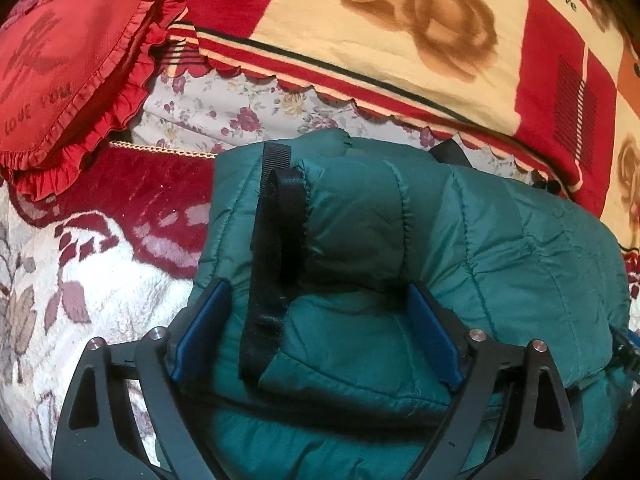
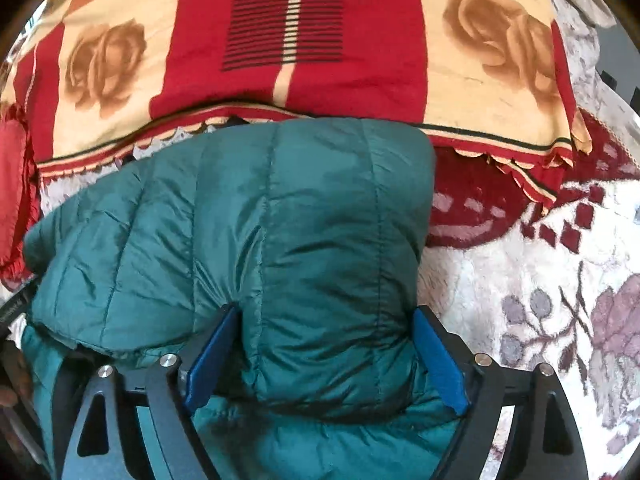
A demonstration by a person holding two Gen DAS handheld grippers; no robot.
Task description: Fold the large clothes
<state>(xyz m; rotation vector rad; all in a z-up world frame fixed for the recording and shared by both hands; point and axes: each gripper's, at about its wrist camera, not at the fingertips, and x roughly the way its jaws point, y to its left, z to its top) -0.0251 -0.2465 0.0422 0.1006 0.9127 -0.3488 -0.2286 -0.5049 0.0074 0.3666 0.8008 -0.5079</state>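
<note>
A green quilted puffer jacket lies folded into a thick bundle on the bed; it also fills the right wrist view. A black strap runs down its folded cuff. My left gripper is wide open, its blue pads on either side of the jacket's near left fold. My right gripper is wide open too, its blue pads on either side of a bulge of the jacket's near right edge. I cannot tell whether the pads press the fabric.
A red heart-shaped frilled cushion lies at the far left. A folded red and cream rose blanket lies behind the jacket and also shows in the right wrist view. A white and maroon floral bedspread covers the bed.
</note>
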